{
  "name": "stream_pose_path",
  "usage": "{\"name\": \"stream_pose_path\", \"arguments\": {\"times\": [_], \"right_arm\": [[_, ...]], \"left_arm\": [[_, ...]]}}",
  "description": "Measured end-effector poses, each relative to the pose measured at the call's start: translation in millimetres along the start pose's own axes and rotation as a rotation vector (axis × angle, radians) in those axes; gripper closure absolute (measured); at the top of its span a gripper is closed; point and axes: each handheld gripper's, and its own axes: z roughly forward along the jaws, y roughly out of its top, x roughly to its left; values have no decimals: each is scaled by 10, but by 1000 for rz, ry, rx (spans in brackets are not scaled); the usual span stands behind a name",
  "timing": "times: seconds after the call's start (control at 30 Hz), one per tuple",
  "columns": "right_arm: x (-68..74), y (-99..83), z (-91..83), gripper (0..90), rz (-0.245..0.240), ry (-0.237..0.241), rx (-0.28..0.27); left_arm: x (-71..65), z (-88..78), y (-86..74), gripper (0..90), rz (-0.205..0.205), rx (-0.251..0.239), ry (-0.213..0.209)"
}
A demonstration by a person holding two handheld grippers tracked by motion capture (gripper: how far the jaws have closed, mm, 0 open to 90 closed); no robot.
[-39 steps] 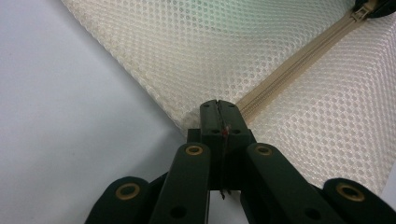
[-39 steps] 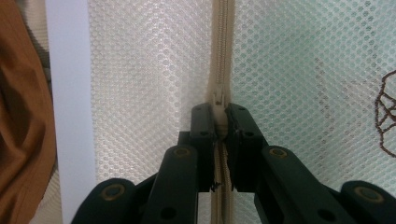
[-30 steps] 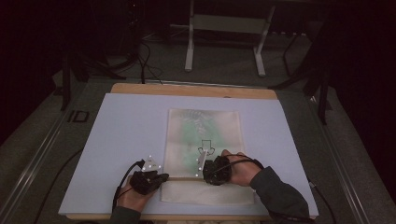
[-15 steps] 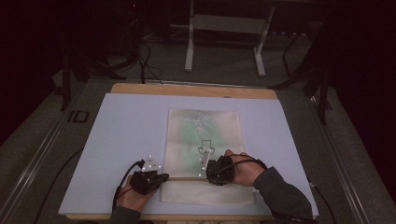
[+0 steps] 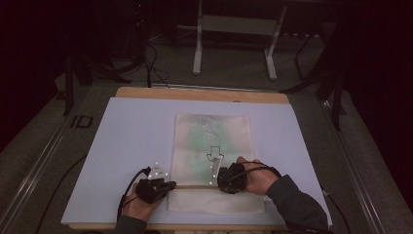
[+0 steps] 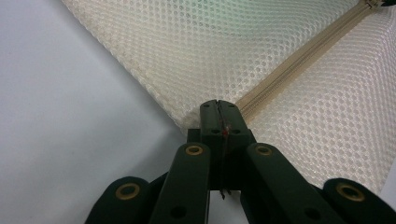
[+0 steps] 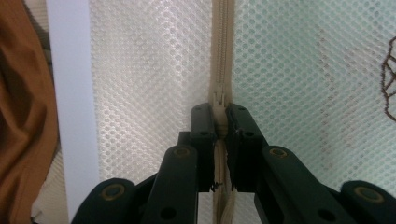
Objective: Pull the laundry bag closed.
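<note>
A white mesh bag point(image 5: 209, 131) lies flat on the pale board point(image 5: 131, 131), with a beige zipper point(image 5: 195, 186) running across its near end. My left gripper point(image 5: 155, 187) sits at the bag's left edge. In the left gripper view the left gripper point(image 6: 217, 116) is shut on the bag's edge point(image 6: 233, 46) where the zipper point(image 6: 299, 60) ends. My right gripper point(image 5: 229, 178) rests further right on the zipper line. In the right gripper view the right gripper point(image 7: 220, 114) is shut on the zipper pull, and the zipper point(image 7: 223, 46) runs straight ahead across the mesh point(image 7: 140, 70).
The board lies on a wooden table point(image 5: 195, 93) ringed by dark floor, with metal stand legs point(image 5: 234, 44) behind. A dark outlined print point(image 5: 214, 153) shows through the mesh. Brown cloth point(image 7: 18, 116) hangs past the board's near edge.
</note>
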Motion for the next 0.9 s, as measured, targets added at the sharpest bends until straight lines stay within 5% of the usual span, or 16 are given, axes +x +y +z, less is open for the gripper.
{"name": "stream_pose_path", "arguments": {"times": [0.9], "right_arm": [[-15,-158,-8,825,34,5,-14]], "left_arm": [[1,0,0,896,0,1,-1]]}}
